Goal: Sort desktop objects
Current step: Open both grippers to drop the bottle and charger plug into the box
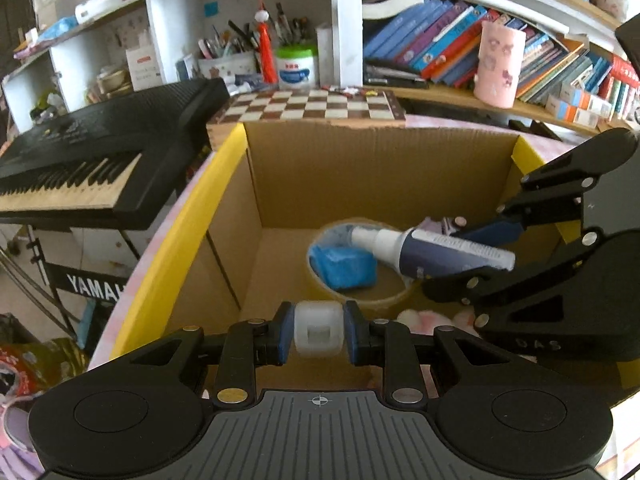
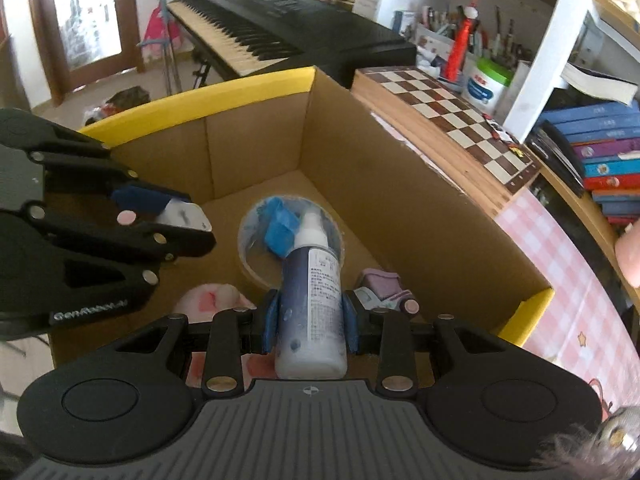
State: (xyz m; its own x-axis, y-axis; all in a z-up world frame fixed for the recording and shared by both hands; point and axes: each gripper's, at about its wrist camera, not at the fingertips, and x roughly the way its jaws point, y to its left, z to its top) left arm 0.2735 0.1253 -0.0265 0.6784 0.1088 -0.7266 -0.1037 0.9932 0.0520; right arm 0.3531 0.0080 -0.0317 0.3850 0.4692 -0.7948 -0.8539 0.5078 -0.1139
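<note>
The keyboard [image 1: 92,160] stood at the far left, outside the cardboard box [image 1: 372,172] that both hands had reached into. The left gripper [image 1: 319,334] was pinched narrowly on a small translucent white block [image 1: 319,334], its blue pads [image 1: 285,334] pressing either side of it, and it hung above the near part of the box floor. Just beyond and below it lay a tape roll [image 1: 362,300] with a blue crumpled packet [image 1: 344,270] resting inside its ring, and a pink soft thing [image 1: 424,318] lay beside the roll. To the right, the right gripper [image 2: 310,322] was clamped on a dark spray bottle [image 2: 312,288], held around its lower body. The bottle's long axis ran straight out along the fingers, white nozzle leading, and it pointed down at the tape roll [image 2: 256,268]. A small lilac item [image 2: 382,282] lay on the floor at the bottle's right. Judging by this, both objects were already inside the box walls and above the floor, so release mainly needed downward clearance; the bottle's nozzle looked nearer the roll than the block did, and it would likely land across the roll unless shifted toward bare cardboard.
</note>
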